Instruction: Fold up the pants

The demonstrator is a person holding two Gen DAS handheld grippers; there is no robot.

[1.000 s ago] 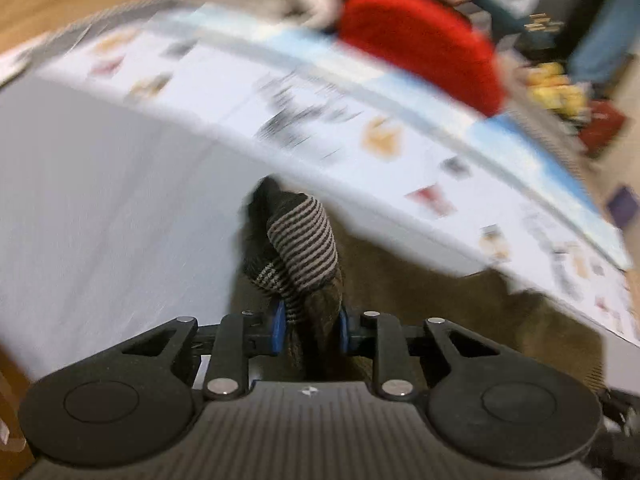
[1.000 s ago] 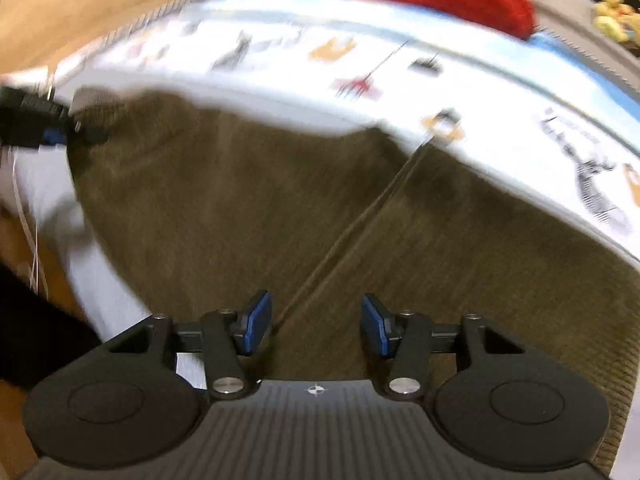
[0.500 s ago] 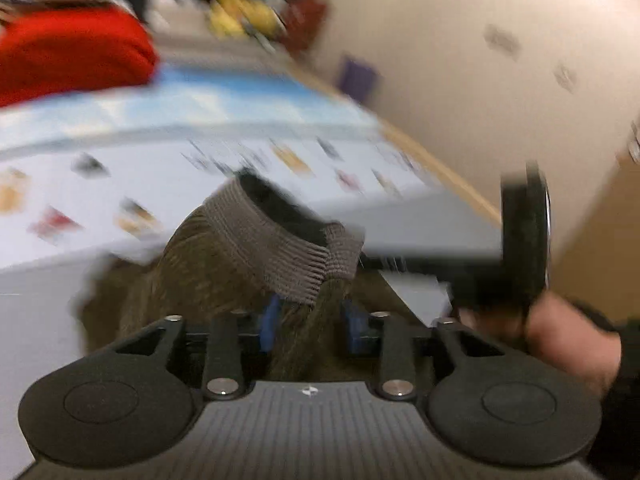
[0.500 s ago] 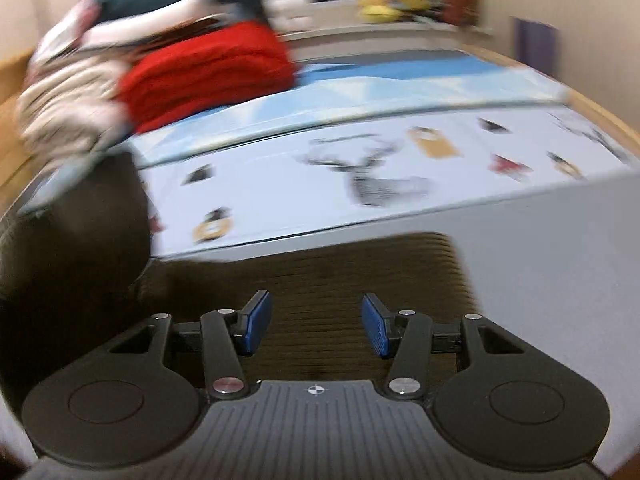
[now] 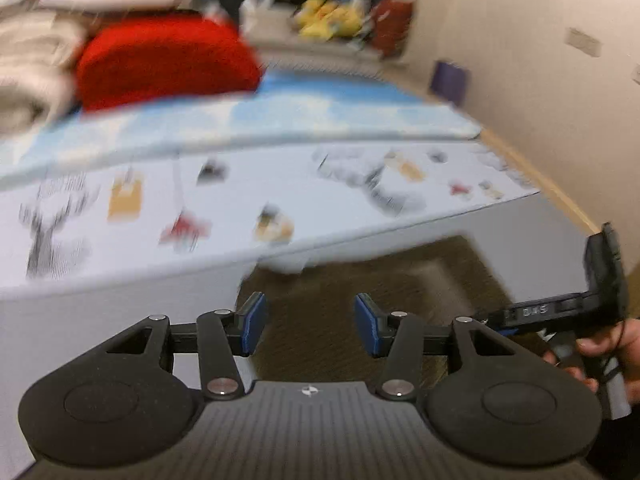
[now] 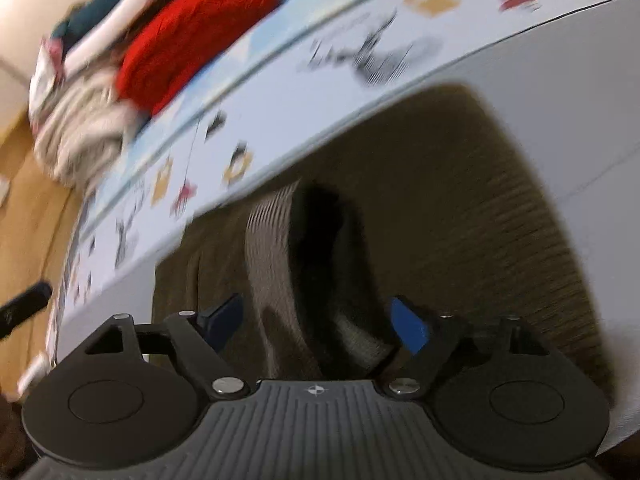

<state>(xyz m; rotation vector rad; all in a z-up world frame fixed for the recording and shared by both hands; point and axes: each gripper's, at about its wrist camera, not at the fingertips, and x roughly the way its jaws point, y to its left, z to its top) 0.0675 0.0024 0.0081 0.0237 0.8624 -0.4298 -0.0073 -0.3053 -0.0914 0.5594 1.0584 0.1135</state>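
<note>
i count one pair of brown pants (image 6: 460, 216) on one printed sheet (image 5: 280, 184). i see two tools: my left tool (image 5: 308, 322) and my right tool (image 6: 316, 322). behind sits one red bundle (image 5: 164, 64) and one pale pile of cloth (image 5: 28, 76); the blur hides any finer count.

My left gripper (image 5: 308, 328) is matte black plastic with a ribbed grey body, round side discs, silver screws and blue-padded jaws. My right gripper (image 6: 316, 322) matches it. My bare-skinned right hand (image 5: 600, 356) shows beside a dark sleeve.
</note>
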